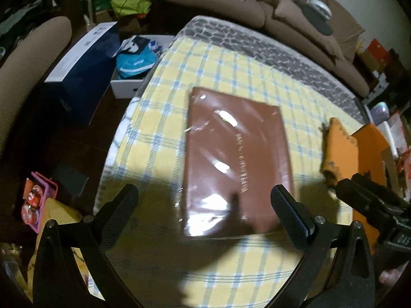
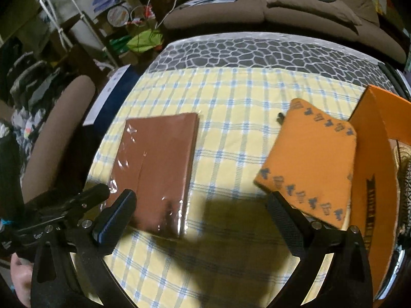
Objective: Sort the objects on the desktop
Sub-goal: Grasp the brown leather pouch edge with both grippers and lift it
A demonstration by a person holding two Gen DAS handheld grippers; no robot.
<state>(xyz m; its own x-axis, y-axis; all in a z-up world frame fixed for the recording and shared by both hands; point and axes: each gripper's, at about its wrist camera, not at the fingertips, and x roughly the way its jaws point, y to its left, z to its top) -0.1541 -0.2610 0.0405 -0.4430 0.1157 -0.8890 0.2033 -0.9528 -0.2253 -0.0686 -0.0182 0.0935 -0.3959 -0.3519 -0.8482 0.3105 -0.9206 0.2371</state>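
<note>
A brown book in clear plastic wrap (image 1: pixel 236 159) (image 2: pixel 156 169) lies flat on the yellow checked tablecloth (image 1: pixel 159 138) (image 2: pixel 231 107). My left gripper (image 1: pixel 205 215) hovers open just above its near end, with the book between the lines of the two fingers. An orange pouch with a blue printed border (image 2: pixel 310 164) (image 1: pixel 336 154) leans against an orange box (image 2: pixel 375 154) (image 1: pixel 370 148) at the table's right. My right gripper (image 2: pixel 203 220) is open over bare cloth between book and pouch, holding nothing. The right finger (image 2: pixel 285 220) is close to the pouch's near corner.
The far strip of the table has a grey pebble pattern (image 2: pixel 257 51). A brown sofa (image 2: pixel 282 7) stands behind the table. On the floor to the left are a dark blue box (image 1: pixel 82 69) and an open white box (image 1: pixel 136 59). A brown chair arm (image 2: pixel 59 133) stands at the left.
</note>
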